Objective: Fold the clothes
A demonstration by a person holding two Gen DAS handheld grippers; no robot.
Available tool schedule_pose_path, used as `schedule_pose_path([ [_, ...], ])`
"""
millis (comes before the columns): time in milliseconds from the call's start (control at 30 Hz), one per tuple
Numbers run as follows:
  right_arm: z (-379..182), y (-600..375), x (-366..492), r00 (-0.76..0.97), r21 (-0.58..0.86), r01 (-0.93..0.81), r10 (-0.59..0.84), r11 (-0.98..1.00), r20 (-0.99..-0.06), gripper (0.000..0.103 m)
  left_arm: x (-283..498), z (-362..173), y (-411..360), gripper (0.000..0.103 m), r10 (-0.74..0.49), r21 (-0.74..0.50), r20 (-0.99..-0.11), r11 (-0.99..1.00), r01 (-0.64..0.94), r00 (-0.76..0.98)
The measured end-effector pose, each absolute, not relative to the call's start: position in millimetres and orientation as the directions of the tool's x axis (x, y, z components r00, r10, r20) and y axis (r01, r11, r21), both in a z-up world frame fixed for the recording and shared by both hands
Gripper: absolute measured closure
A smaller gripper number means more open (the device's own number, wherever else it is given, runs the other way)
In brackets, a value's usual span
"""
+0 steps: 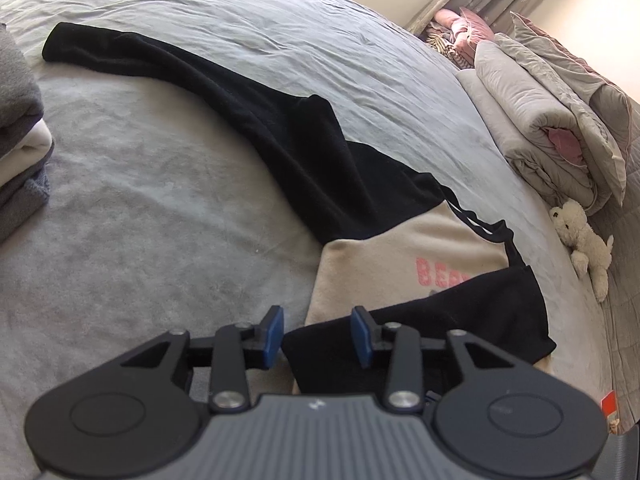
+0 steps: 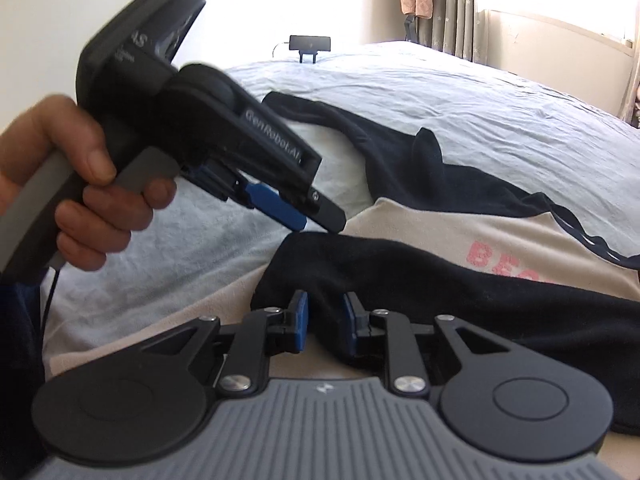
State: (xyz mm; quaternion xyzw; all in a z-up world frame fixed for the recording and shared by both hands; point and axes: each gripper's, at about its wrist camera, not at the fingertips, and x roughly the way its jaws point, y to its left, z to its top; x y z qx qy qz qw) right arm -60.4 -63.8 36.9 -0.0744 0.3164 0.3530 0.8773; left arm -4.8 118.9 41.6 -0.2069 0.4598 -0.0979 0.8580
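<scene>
A beige sweatshirt (image 1: 400, 256) with black sleeves and pink letters lies flat on the grey bed sheet (image 1: 160, 220). One black sleeve (image 1: 240, 120) stretches away to the upper left. The other sleeve (image 1: 460, 312) is folded across the beige body (image 2: 460, 228). My left gripper (image 1: 319, 320) hangs open over that sleeve's cuff end, its blue pads clear of the cloth. In the right wrist view a hand (image 2: 80, 184) holds the left gripper (image 2: 320, 220) just above the cuff. My right gripper (image 2: 325, 308) is open too, with a ridge of the folded sleeve (image 2: 440, 280) between its pads.
A stack of folded clothes (image 1: 16, 140) sits at the left edge of the bed. Rolled quilts and pillows (image 1: 540, 120) and a white plush toy (image 1: 580, 240) lie along the right side. A small black device (image 2: 310, 44) stands at the bed's far edge, near curtains (image 2: 452, 0).
</scene>
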Motion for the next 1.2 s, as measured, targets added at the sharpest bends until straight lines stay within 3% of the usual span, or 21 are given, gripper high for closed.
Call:
schedule_pose_path([
  [133, 33, -56, -66, 0.536, 0.104, -0.685, 0.595, 0.721, -0.599, 0.077, -5, 42, 122, 0.065, -0.357, -0.454, -0.744, 0.890, -0.034, 0.565],
  [233, 26, -39, -79, 0.544, 0.036, -0.716, 0.589, 0.697, -0.598, 0.050, -6, 42, 120, 0.065, -0.357, -0.447, -0.748, 0.894, -0.027, 0.559],
  [267, 24, -34, -82, 0.556, 0.006, -0.721, 0.583, 0.693, -0.592, 0.049, -6, 42, 119, 0.065, -0.357, -0.445, -0.749, 0.895, -0.025, 0.558],
  [333, 17, -24, -81, 0.596, -0.065, -0.695, 0.523, 0.716, -0.609, 0.051, -6, 42, 120, 0.065, -0.356, -0.446, -0.750, 0.895, -0.028, 0.557],
  [367, 14, -20, -80, 0.616, -0.101, -0.680, 0.490, 0.726, -0.617, 0.072, -6, 42, 121, 0.065, -0.356, -0.446, -0.750, 0.894, -0.030, 0.557],
  [400, 12, -18, -78, 0.626, -0.110, -0.663, 0.468, 0.740, -0.623, 0.084, -6, 43, 122, 0.065, -0.355, -0.448, -0.750, 0.894, -0.034, 0.558],
  [433, 13, -21, -74, 0.631, -0.075, -0.639, 0.466, 0.765, -0.620, 0.085, -6, 43, 123, 0.065, -0.355, -0.451, -0.749, 0.892, -0.037, 0.559],
  [500, 24, -29, -74, 0.608, 0.056, -0.626, 0.531, 0.778, -0.590, 0.085, -7, 44, 126, 0.066, -0.358, -0.460, -0.744, 0.887, -0.044, 0.565],
  [633, 40, -32, -76, 0.611, 0.134, -0.600, 0.559, 0.789, -0.560, 0.085, -7, 47, 127, 0.066, -0.358, -0.463, -0.736, 0.886, -0.041, 0.575],
  [700, 29, -33, -66, 0.572, 0.156, -0.579, 0.535, 0.800, -0.622, 0.084, -6, 46, 124, 0.066, -0.355, -0.451, -0.741, 0.892, -0.031, 0.570],
  [800, 17, -32, -62, 0.522, 0.155, -0.589, 0.520, 0.793, -0.676, 0.078, -7, 46, 122, 0.066, -0.353, -0.441, -0.740, 0.897, -0.017, 0.573],
  [867, 26, -32, -66, 0.510, 0.151, -0.628, 0.550, 0.764, -0.662, 0.070, -8, 48, 122, 0.066, -0.354, -0.441, -0.733, 0.897, -0.010, 0.581],
  [933, 37, -33, -74, 0.497, 0.161, -0.674, 0.604, 0.721, -0.623, 0.068, -8, 49, 122, 0.066, -0.352, -0.436, -0.732, 0.900, -0.003, 0.584],
  [1067, 41, -37, -82, 0.427, 0.189, -0.722, 0.643, 0.666, -0.636, 0.064, -10, 49, 118, 0.066, -0.353, -0.421, -0.733, 0.907, 0.019, 0.582],
  [1200, 46, -75, -57, 0.533, 0.117, -0.601, 0.505, 0.791, -0.679, 0.062, -16, 55, 117, 0.066, -0.358, -0.409, -0.719, 0.911, 0.054, 0.596],
])
